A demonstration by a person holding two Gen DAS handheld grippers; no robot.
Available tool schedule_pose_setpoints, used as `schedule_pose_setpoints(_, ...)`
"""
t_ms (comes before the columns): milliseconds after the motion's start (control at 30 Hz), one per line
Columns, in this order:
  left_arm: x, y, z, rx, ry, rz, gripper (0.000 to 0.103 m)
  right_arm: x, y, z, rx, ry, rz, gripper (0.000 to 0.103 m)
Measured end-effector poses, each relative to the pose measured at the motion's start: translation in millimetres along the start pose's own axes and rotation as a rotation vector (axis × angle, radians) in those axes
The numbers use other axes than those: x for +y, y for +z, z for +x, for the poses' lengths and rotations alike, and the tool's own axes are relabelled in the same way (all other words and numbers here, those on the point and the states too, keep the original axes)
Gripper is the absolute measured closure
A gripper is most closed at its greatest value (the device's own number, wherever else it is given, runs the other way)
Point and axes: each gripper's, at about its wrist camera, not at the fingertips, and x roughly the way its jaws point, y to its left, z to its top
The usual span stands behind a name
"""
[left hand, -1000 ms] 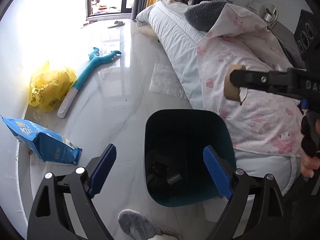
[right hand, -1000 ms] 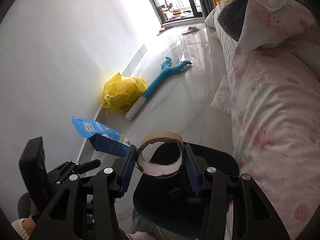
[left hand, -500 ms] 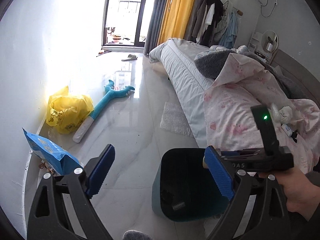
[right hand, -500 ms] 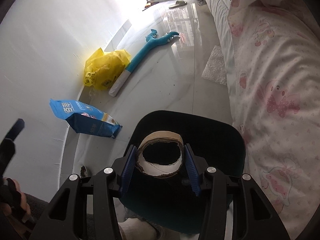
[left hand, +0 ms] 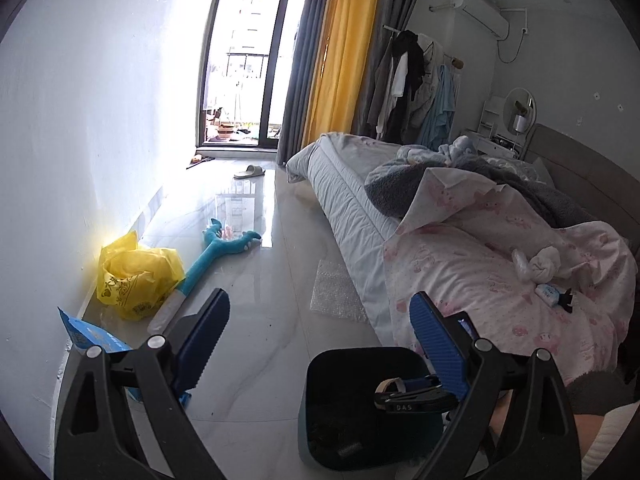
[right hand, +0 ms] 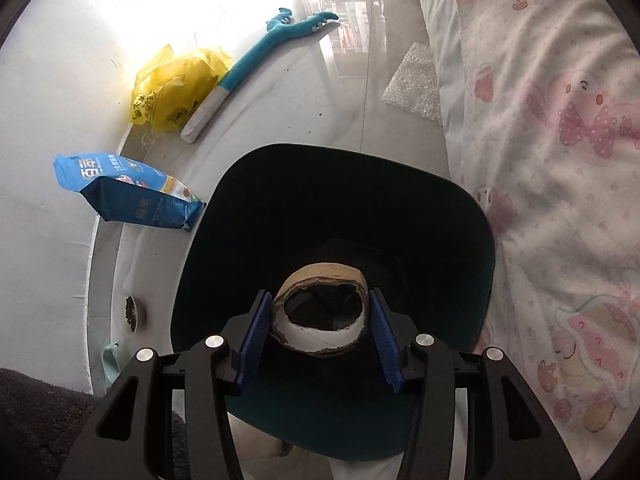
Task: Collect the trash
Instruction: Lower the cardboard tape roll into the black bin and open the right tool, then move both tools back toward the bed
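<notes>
My right gripper (right hand: 318, 316) points down into a dark teal bin (right hand: 482, 240) with a brown cardboard roll (right hand: 320, 276) between its blue pads. Its jaws are opening, and the roll still sits against both pads, hanging over the bin's dark inside. In the left wrist view the same gripper (left hand: 412, 394) and cardboard roll (left hand: 389, 384) show above the bin (left hand: 320, 372) at the lower right. My left gripper (left hand: 320, 308) is raised above the floor with its jaws wide open and nothing between them. Dark rubbish lies at the bin's bottom.
Along the wall lie a yellow plastic bag (right hand: 176, 84), a blue packet (right hand: 128, 192) and a teal plush toy (right hand: 272, 40). Bubble wrap (right hand: 412, 88) lies beside the bed with its pink quilt (right hand: 560, 160). A small food bowl (right hand: 132, 314) stands left of the bin.
My right gripper has sunk with the roll from above the bin to inside its mouth, and its pads have parted slightly. My left gripper has risen and tilted up toward the room.
</notes>
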Motion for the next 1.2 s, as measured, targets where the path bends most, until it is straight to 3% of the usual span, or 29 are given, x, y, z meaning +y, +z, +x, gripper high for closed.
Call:
schedule_pose_setpoints(167,-9.7,11.7,-8.9,-0.04,-0.006,0.004,0.009,5.4,-0.1,-9.1,-0.015,-0.018,-0.031,0.034)
schedule_pose_setpoints(400,-26.3,22.6,-17.5,-0.088,-0.012,0.025,0.008,7.9,-1.0,-35.9,-0.073,0.018,-0.073,0.032)
schedule_pose_setpoints(700,-59.4,33.2,-10.2,-0.111,-0.043,0.048,0.008,1.1,-1.2,-105.2,-0.272,0.073,-0.101,0.026)
schedule_pose_setpoints(1200,-118.5,37.6,33.5,-0.053,-0.106,0.083,0.008,-68.9,-13.6,-196.0,-0.527,0.001,-0.105,0.02)
